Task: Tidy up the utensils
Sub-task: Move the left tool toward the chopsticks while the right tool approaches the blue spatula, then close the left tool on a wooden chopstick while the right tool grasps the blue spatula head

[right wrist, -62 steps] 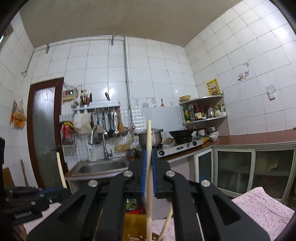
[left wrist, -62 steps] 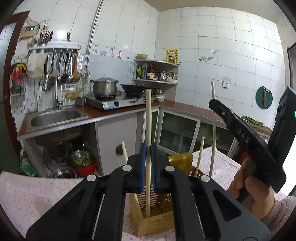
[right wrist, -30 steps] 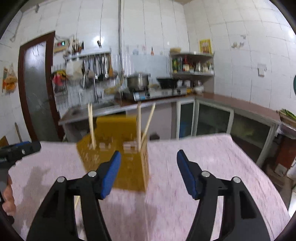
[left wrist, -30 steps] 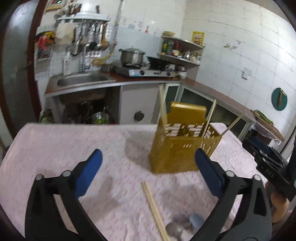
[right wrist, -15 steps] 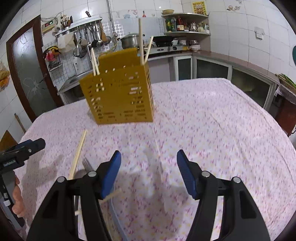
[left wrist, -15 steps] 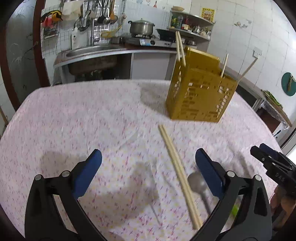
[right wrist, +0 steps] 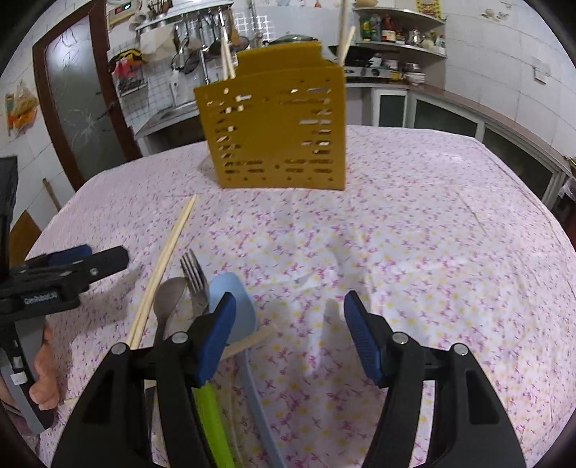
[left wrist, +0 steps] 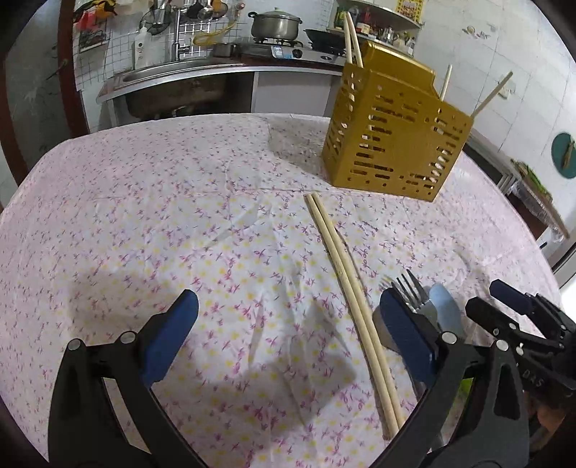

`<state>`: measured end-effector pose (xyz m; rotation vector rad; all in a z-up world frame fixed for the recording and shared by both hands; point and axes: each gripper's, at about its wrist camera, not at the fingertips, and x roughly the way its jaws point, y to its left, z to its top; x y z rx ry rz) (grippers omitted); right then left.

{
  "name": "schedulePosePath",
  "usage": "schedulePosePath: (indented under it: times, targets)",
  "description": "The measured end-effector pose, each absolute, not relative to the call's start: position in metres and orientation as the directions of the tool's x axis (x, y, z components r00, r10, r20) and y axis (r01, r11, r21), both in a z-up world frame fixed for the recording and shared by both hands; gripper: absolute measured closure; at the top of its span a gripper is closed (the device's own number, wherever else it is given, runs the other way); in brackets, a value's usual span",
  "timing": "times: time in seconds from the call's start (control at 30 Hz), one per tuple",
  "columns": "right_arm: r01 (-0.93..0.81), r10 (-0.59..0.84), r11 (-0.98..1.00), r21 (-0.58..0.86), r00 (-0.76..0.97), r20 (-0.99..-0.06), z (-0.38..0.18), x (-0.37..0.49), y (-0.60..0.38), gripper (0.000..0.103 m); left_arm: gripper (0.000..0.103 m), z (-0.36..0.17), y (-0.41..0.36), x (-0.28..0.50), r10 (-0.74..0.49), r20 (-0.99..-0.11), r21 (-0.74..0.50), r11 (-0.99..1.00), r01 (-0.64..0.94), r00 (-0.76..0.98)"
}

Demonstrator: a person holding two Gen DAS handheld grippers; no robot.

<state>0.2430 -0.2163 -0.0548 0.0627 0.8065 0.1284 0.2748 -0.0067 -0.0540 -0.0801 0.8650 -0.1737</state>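
Observation:
A yellow slotted utensil holder (left wrist: 394, 138) stands on the flowered tablecloth with several chopsticks upright in it; it also shows in the right wrist view (right wrist: 275, 131). A pair of chopsticks (left wrist: 351, 288) lies on the cloth, also in the right wrist view (right wrist: 163, 261). Beside them lie a fork (right wrist: 194, 275), a metal spoon (right wrist: 167, 297) and a light blue spoon (right wrist: 234, 306). My left gripper (left wrist: 288, 331) is open and empty, low over the cloth, with the chopsticks between its fingers. My right gripper (right wrist: 289, 334) is open and empty, its left finger over the blue spoon.
The tablecloth (left wrist: 144, 201) covers the whole table. A green handle (right wrist: 212, 421) lies under my right gripper. Behind the table are a sink counter (left wrist: 172, 72), a stove with a pot (left wrist: 275, 27) and a brown door (right wrist: 77, 100).
Both grippers let go of the chopsticks they held over the holder, opened, drew back and dropped low over the cloth toward the loose utensils.

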Motion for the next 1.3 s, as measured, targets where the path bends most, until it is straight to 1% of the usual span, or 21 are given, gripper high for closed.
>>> schedulePosePath:
  times: [0.03,0.1,0.17,0.23,0.3,0.43,0.5,0.53,0.57,0.6,0.67,0.73,0.8,0.83,0.93,0.97,1.03,1.07,1.13,1.3]
  targets:
    - [-0.100,0.143,0.990,0.102,0.675,-0.724,-0.057,0.245,-0.214,0.041,0.007,-0.056,-0.008,0.277,-0.176,-0.755,-0.131,0.984,0.118,0.632]
    - [-0.115,0.150,0.988,0.098,0.659,-0.737,-0.060,0.248,-0.210,0.042,0.014,-0.058,-0.012,0.283,-0.181,-0.763,-0.134,0.983,0.122,0.621]
    - [-0.127,0.158,0.987,0.099,0.648,-0.745,-0.062,0.250,-0.208,0.042,0.017,-0.059,-0.015,0.287,-0.194,-0.765,-0.147,0.981,0.127,0.614]
    - [-0.137,0.167,0.985,0.103,0.635,-0.754,-0.065,0.253,-0.207,0.042,0.024,-0.059,-0.019,0.292,-0.204,-0.766,-0.153,0.979,0.135,0.610]
    - [-0.144,0.172,0.984,0.104,0.628,-0.759,-0.066,0.254,-0.205,0.045,0.032,-0.060,-0.023,0.297,-0.209,-0.772,-0.152,0.978,0.145,0.600]
    - [-0.157,0.164,0.984,0.082,0.623,-0.765,-0.067,0.255,-0.199,0.047,0.041,-0.063,-0.033,0.307,-0.215,-0.784,-0.151,0.976,0.157,0.583]
    - [-0.165,0.165,0.983,0.078,0.623,-0.765,-0.066,0.256,-0.197,0.052,0.047,-0.066,-0.037,0.313,-0.214,-0.793,-0.152,0.976,0.155,0.571]
    - [-0.169,0.168,0.982,0.078,0.622,-0.765,-0.066,0.256,-0.196,0.056,0.048,-0.066,-0.039,0.314,-0.204,-0.792,-0.138,0.978,0.157,0.576]
    - [-0.174,0.171,0.982,0.078,0.621,-0.765,-0.066,0.257,-0.195,0.061,0.053,-0.066,-0.040,0.315,-0.200,-0.792,-0.131,0.979,0.159,0.577]
    - [-0.185,0.177,0.980,0.078,0.618,-0.766,-0.066,0.258,-0.192,0.063,0.056,-0.066,-0.042,0.317,-0.198,-0.793,-0.125,0.979,0.164,0.576]
    - [-0.199,0.186,0.977,0.078,0.613,-0.768,-0.066,0.259,-0.189,0.070,0.061,-0.067,-0.043,0.321,-0.200,-0.794,-0.126,0.978,0.167,0.574]
    - [-0.204,0.190,0.976,0.079,0.612,-0.768,-0.066,0.259,-0.187,0.073,0.062,-0.067,-0.047,0.323,-0.191,-0.797,-0.108,0.978,0.176,0.573]
    - [-0.210,0.196,0.974,0.082,0.610,-0.768,-0.066,0.257,-0.184,0.079,0.063,-0.067,-0.052,0.326,-0.175,-0.798,-0.076,0.978,0.192,0.576]
    - [-0.219,0.203,0.972,0.084,0.608,-0.767,-0.066,0.256,-0.183,0.083,0.065,-0.067,-0.052,0.327,-0.173,-0.797,-0.069,0.978,0.198,0.579]
    - [-0.222,0.181,0.974,0.051,0.618,-0.765,-0.066,0.253,-0.178,0.084,0.076,-0.066,-0.052,0.327,-0.185,-0.793,-0.072,0.975,0.212,0.581]
    - [-0.219,0.181,0.974,0.053,0.618,-0.765,-0.065,0.254,-0.179,0.085,0.086,-0.065,-0.051,0.328,-0.208,-0.792,-0.094,0.971,0.221,0.575]
    - [-0.210,0.194,0.975,0.079,0.615,-0.764,-0.065,0.255,-0.184,0.088,0.088,-0.064,-0.047,0.327,-0.229,-0.791,-0.122,0.968,0.221,0.567]
    - [-0.206,0.203,0.974,0.093,0.614,-0.763,-0.064,0.255,-0.186,0.092,0.088,-0.064,-0.046,0.327,-0.232,-0.790,-0.124,0.967,0.223,0.567]
    - [-0.203,0.225,0.971,0.123,0.618,-0.754,-0.061,0.254,-0.191,0.096,0.088,-0.064,-0.046,0.327,-0.233,-0.787,-0.121,0.966,0.228,0.571]
    - [-0.189,0.243,0.969,0.159,0.621,-0.745,-0.058,0.252,-0.201,0.098,0.091,-0.066,-0.042,0.325,-0.253,-0.782,-0.146,0.963,0.228,0.569]
